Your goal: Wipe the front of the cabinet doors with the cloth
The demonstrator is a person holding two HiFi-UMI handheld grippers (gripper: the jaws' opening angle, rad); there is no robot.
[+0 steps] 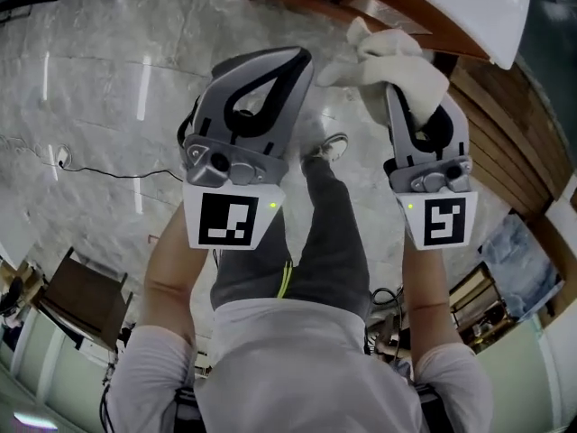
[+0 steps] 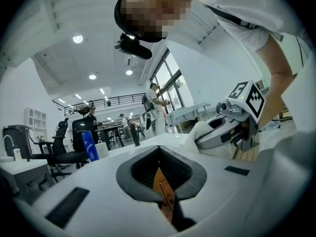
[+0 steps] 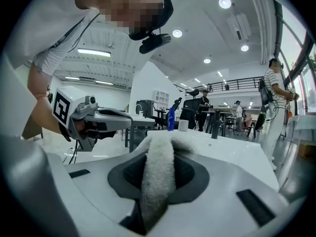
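Observation:
A white cloth [image 1: 397, 57] is bunched over the tips of my right gripper [image 1: 398, 93], which is shut on it. In the right gripper view a strip of the cloth [image 3: 158, 177] runs down between the jaws. My left gripper [image 1: 302, 58] is held beside it to the left, its jaws closed tip to tip with nothing in them. The wooden cabinet front [image 1: 505, 142] stands at the right, just beyond the cloth. The cloth hangs in the air, and I cannot tell whether it touches the wood.
A white countertop [image 1: 469, 7] overhangs the cabinet at top right. Grey marble floor [image 1: 108, 79] lies below, with a black cable [image 1: 90, 170] at the left. The person's shoe [image 1: 329, 147] is under the grippers. Desks, chairs and people fill the room behind.

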